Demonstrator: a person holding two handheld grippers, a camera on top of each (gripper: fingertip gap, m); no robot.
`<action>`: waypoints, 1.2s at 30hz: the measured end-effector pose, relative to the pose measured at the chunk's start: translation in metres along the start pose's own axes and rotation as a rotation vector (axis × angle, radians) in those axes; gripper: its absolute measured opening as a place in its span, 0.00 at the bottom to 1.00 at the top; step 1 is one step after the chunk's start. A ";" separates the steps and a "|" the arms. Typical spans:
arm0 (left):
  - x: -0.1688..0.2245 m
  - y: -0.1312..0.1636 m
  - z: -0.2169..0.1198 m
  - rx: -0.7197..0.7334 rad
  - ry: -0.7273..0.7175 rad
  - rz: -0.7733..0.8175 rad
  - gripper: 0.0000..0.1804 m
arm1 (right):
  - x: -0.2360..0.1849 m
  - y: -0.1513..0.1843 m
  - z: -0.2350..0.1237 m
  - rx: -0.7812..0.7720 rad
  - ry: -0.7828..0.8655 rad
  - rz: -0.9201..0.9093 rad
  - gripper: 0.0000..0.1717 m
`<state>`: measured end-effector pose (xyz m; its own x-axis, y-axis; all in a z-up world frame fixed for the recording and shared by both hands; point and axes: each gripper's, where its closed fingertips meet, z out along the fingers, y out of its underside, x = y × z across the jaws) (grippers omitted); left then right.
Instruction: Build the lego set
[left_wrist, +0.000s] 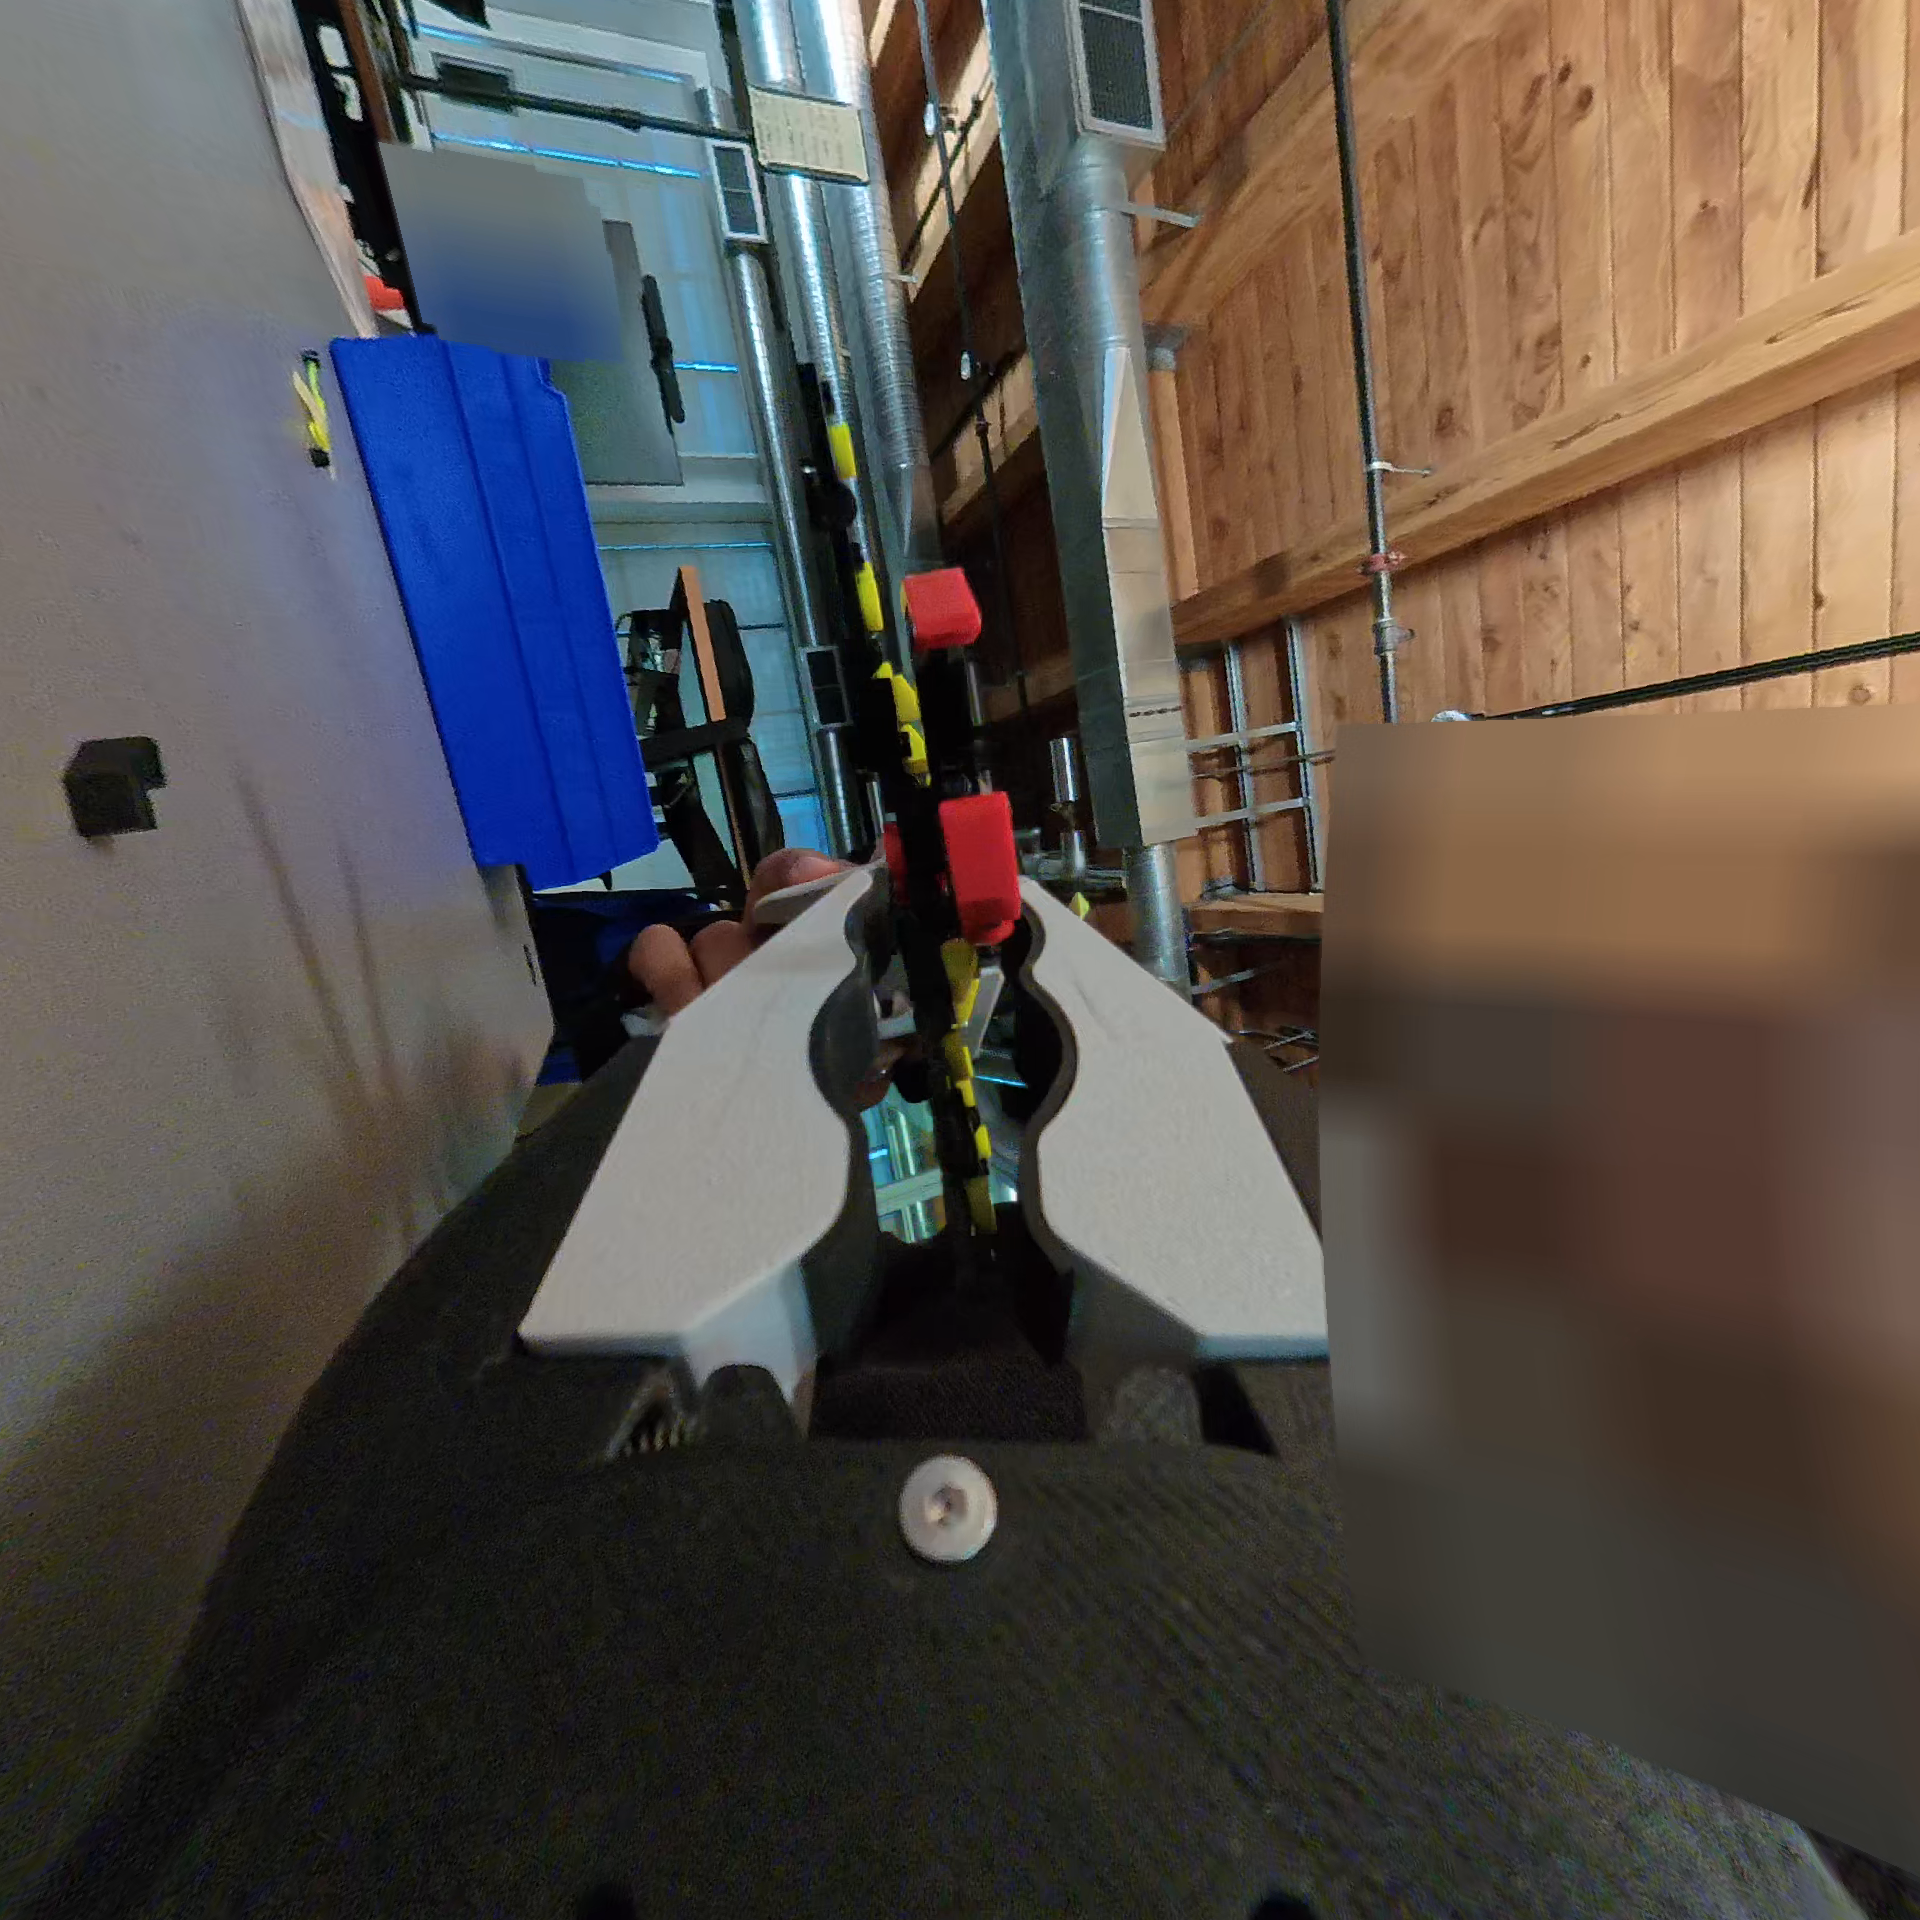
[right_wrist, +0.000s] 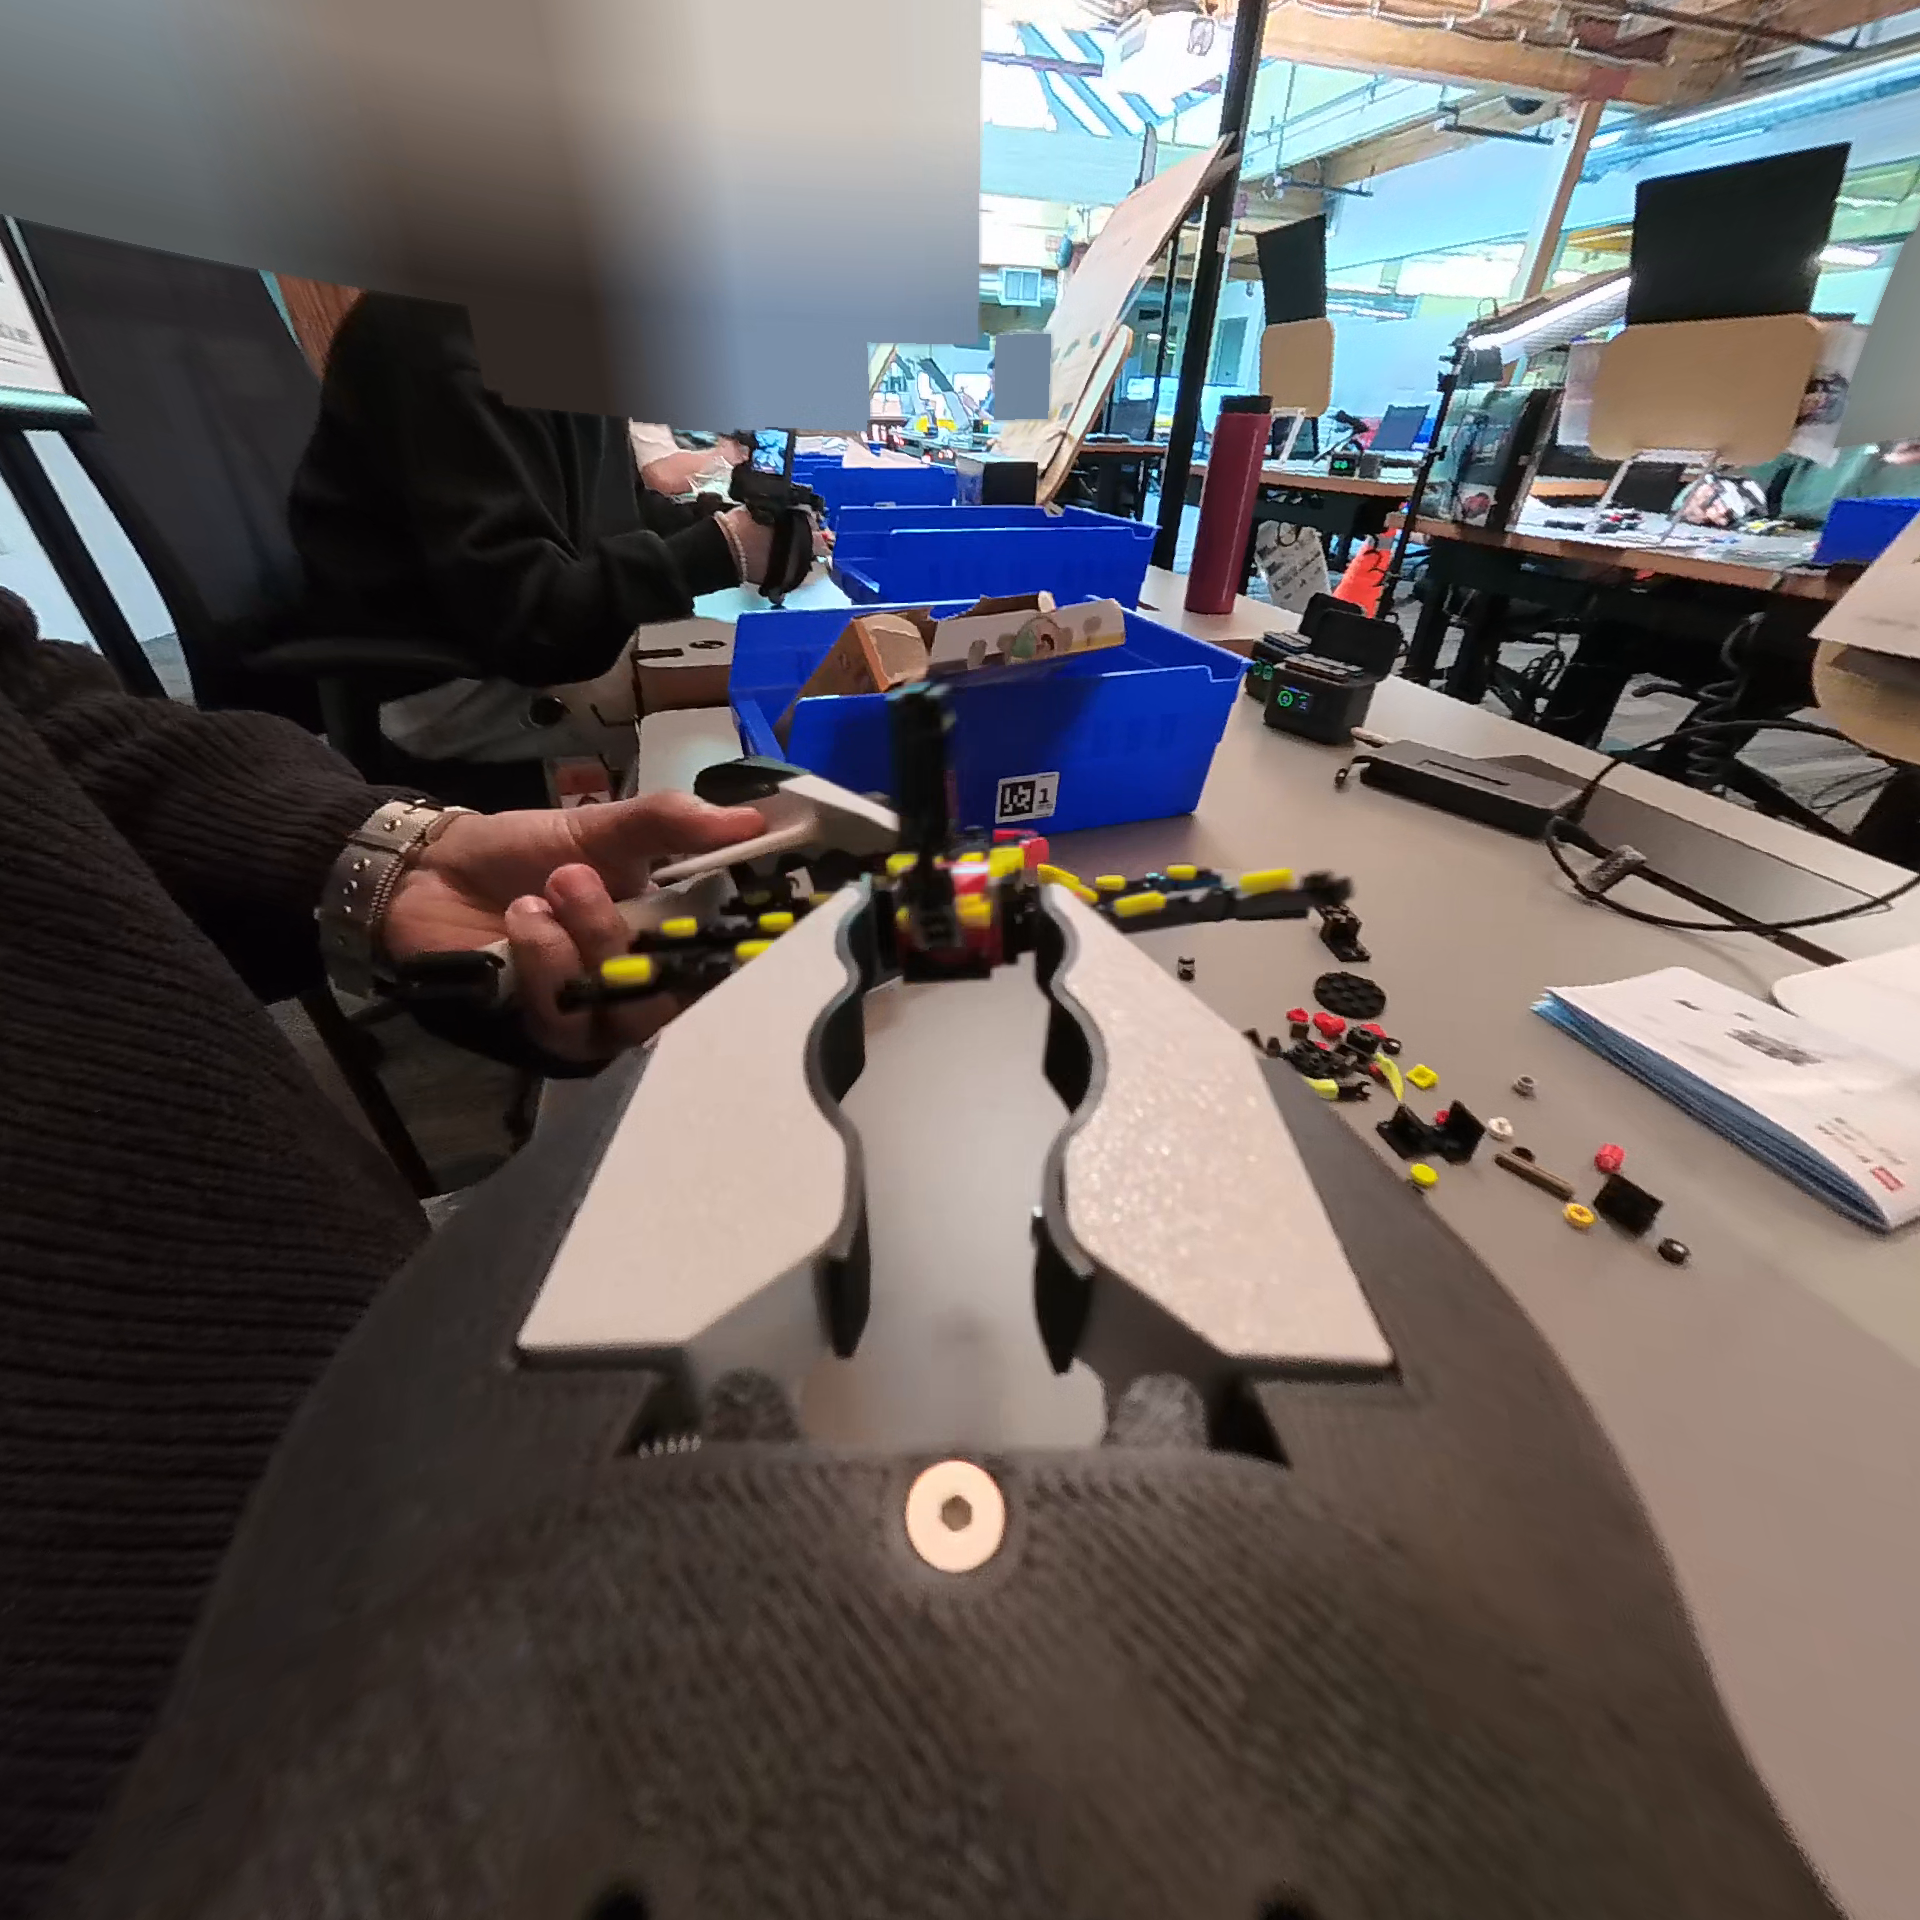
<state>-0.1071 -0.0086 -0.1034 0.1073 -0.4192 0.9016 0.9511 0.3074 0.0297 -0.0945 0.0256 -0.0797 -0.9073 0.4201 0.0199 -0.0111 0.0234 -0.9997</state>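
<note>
Matt grey plastic fingers (right_wrist: 1164, 1122), glossy plastic brick model (right_wrist: 956, 914), smooth grey tabletop (right_wrist: 1558, 956), shiny blue plastic bin (right_wrist: 1091, 727), rough wooden wall (left_wrist: 1558, 416), paper booklet (right_wrist: 1745, 1081).

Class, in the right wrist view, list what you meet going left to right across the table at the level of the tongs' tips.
Hand → brick model → black round plate → booklet.
</note>
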 end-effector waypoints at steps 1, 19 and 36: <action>-0.001 -0.001 -0.001 0.004 -0.006 0.004 0.10 | 0.001 0.001 0.000 -0.005 0.002 0.003 0.17; -0.003 -0.001 -0.001 0.004 -0.030 0.012 0.09 | 0.001 0.012 0.003 -0.064 0.050 -0.104 0.15; 0.004 -0.001 0.000 0.004 0.018 -0.018 0.13 | 0.008 -0.001 0.001 0.054 0.023 0.109 0.15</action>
<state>-0.1081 -0.0104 -0.1000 0.0954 -0.4395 0.8932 0.9517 0.3032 0.0476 -0.1020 0.0276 -0.0790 -0.8946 0.4378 -0.0896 0.0644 -0.0720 -0.9953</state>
